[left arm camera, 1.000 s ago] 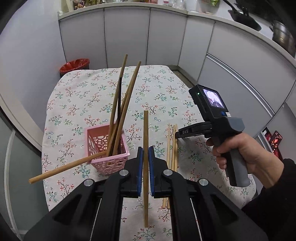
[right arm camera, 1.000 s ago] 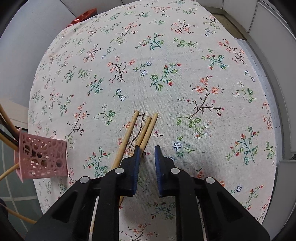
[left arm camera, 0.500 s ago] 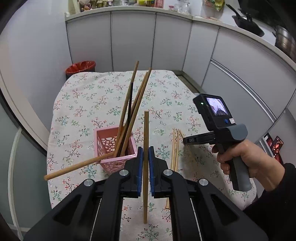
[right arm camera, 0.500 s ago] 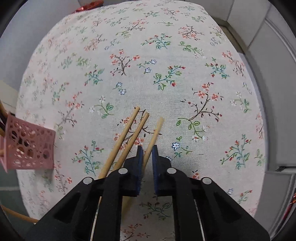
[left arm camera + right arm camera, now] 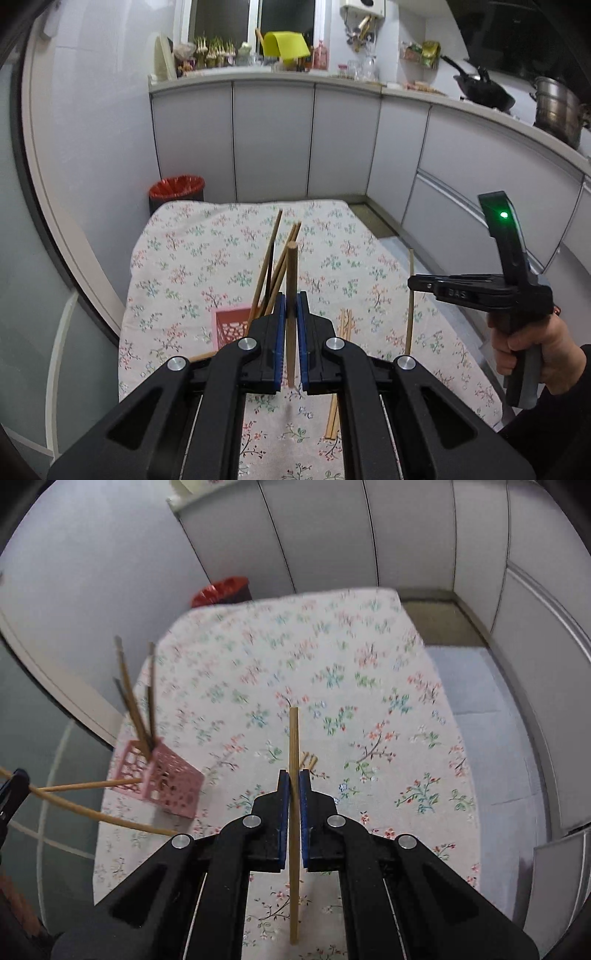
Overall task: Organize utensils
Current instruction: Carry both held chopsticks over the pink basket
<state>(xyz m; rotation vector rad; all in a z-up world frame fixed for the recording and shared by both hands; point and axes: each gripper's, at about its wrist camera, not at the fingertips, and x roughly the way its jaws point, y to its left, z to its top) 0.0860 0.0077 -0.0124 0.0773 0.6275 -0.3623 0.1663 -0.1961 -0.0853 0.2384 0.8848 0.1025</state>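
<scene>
Lifted now: each tool, left (image 5: 290,306) and right (image 5: 294,786), grips one chopstick; two remain on tablecloth (image 5: 388,709).

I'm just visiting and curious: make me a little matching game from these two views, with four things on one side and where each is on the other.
Things:
1. pink basket
2. red bin
3. pale chopstick
4. darker chopstick

Places:
A. clamped in the left gripper
B. on the floral tablecloth, with chopsticks standing in it
C. clamped in the right gripper
D. on the floor beyond the table's far end

Pairs: 1-B, 2-D, 3-C, 4-A
</scene>
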